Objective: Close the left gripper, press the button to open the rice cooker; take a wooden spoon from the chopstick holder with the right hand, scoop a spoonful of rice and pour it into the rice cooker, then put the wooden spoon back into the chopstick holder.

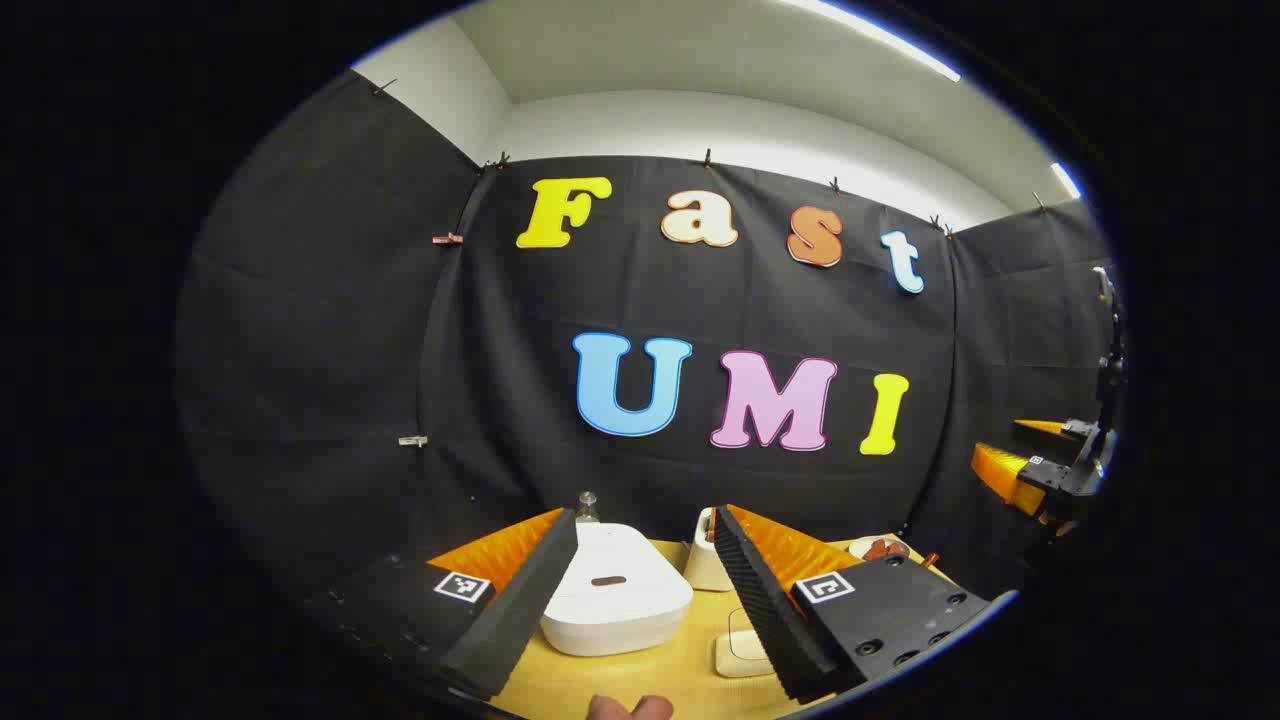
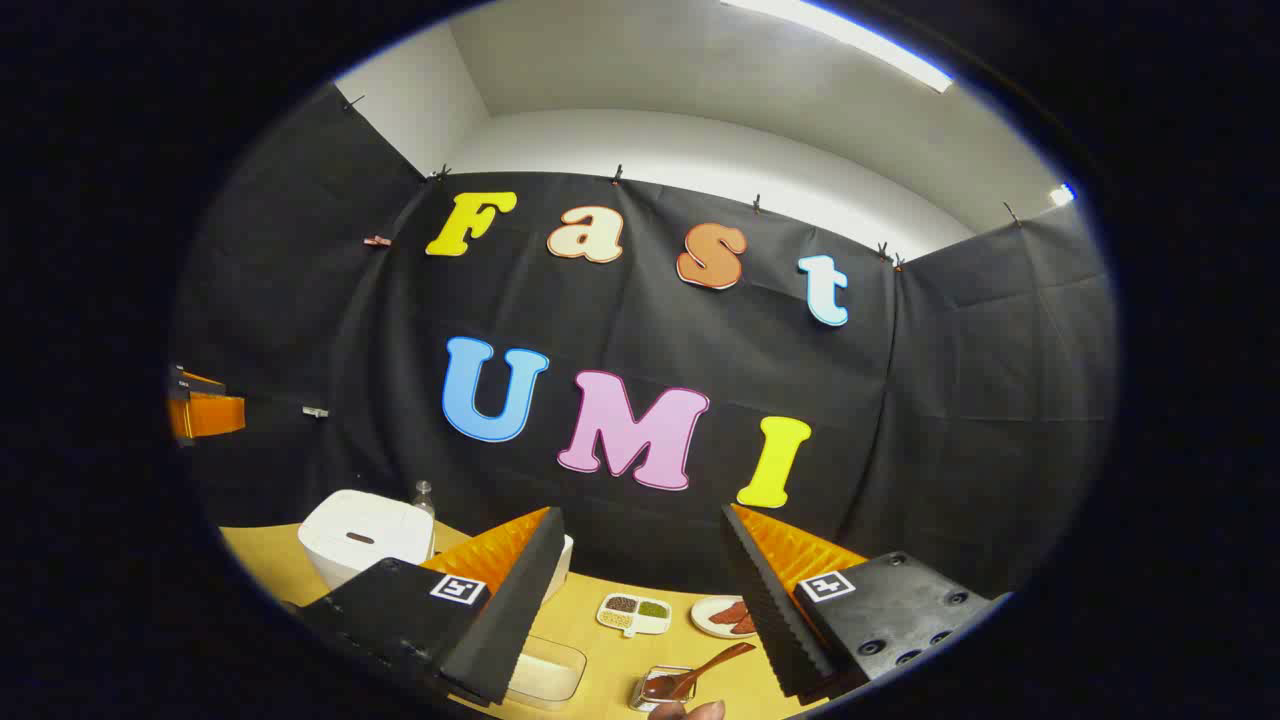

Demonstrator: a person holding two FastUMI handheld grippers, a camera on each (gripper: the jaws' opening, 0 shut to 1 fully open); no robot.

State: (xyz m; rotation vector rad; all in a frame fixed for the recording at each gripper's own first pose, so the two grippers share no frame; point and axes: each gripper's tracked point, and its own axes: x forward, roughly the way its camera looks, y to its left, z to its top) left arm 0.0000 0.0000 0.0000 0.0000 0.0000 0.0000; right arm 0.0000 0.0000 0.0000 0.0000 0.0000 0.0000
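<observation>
Progress: little or none of the task is judged done; every step appears outstanding.
Rice cooker: lid is seen down and closed, ahead of and between the fingers of the left gripper, resting on the table.
Left gripper state: jaws are held wide apart with nothing between them; the closing called for before the button press is not yet made.
Right gripper state: jaws are likewise spread wide and nothing is held.
Wooden spoon: seen low ahead of the right gripper, between its fingers, its bowl resting in a small holder that is cut off at the frame edge; untouched.
Rice: a shallow clear container just beside the right gripper's left finger is noted; contents cannot be told with certainty.
Left gripper view alone: the cooker lid's dark button or handle mark is shown head-on, with a white pot behind the right finger.
Right gripper view alone: a divided dish and a plate are recorded farther ahead, the cooker far off to the left.
</observation>
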